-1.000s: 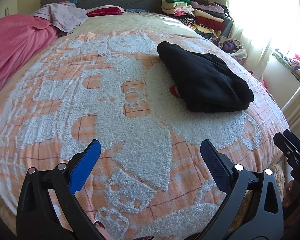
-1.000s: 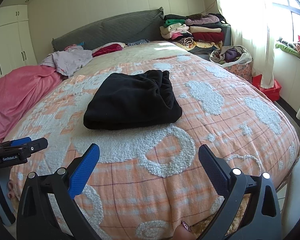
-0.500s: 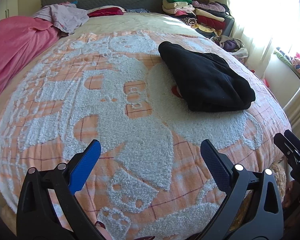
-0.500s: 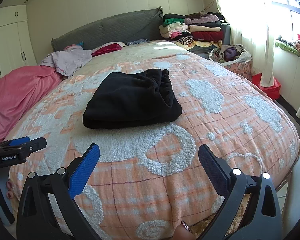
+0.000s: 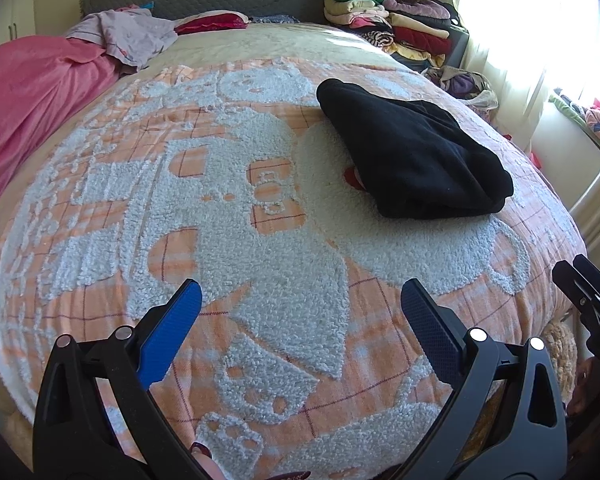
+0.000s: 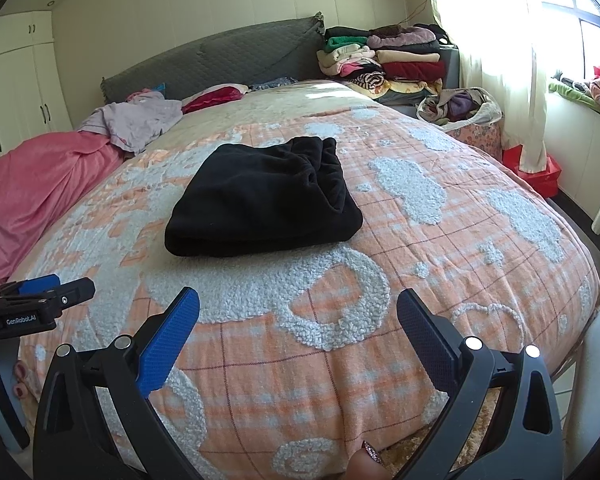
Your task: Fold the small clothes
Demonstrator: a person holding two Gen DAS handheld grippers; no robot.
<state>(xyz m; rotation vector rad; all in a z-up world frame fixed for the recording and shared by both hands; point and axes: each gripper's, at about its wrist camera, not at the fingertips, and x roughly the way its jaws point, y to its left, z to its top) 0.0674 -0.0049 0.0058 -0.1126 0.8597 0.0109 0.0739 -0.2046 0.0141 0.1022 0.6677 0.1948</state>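
Little has shifted since a second ago: both views drift only slightly, and the folded black garment lies as it did on the orange-and-white bedspread, well ahead of the right tongs and ahead-right of the left tongs, both spread wide and empty. It looks finished; next, fetch another piece, gripping an edge cleanly. Beyond, a pink blanket, grey headboard and stacked clothes.

My left gripper and right gripper look alike: black plastic frames, silver screws, blue textured pads. White "GenRobot.AI" lettering shows at nine o'clock. A glittery painted fingernail shows at six o'clock.
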